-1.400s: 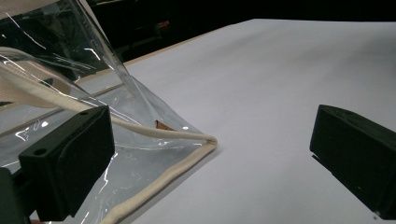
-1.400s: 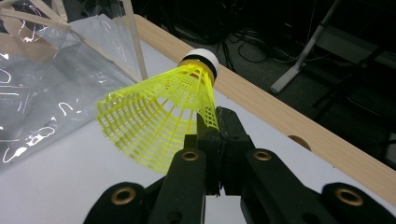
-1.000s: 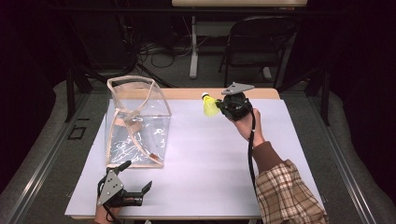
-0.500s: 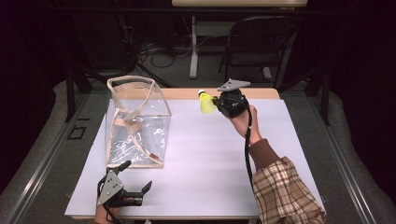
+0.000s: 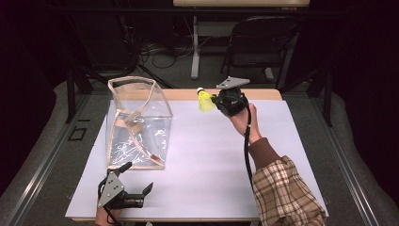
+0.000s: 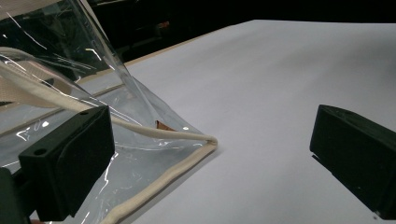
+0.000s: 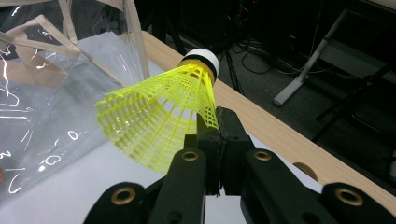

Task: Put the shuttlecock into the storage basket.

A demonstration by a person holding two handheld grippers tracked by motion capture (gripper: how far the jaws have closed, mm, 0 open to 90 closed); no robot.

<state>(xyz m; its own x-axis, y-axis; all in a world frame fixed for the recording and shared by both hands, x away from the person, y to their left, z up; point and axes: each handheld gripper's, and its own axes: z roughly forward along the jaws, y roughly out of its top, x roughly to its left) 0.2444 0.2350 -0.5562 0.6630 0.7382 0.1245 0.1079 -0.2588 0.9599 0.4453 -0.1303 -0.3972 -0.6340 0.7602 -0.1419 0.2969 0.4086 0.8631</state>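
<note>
One counter with a white top and a pale wooden far edge carries the work. On its left half stands one clear plastic bag, box-shaped, open at the top, with cream fabric trim along its edges and cream straps draped inside it; its near bottom corner lies flat on the white surface in the left gripper view, where the trim curves round that corner. Two black grippers are in hand. The left gripper rests low at the near edge of the counter, just in front of the bag, its jaws standing wide apart with nothing between them. The right gripper is held up near the far edge, to the right of the bag and apart from it, its jaws pinched tight on the skirt of one shuttlecock. That shuttlecock has a bright yellow plastic mesh skirt flaring to an open rim, and a rounded white cap with a dark band beneath it; the cap points away from the gripper, towards the counter's far edge.
</note>
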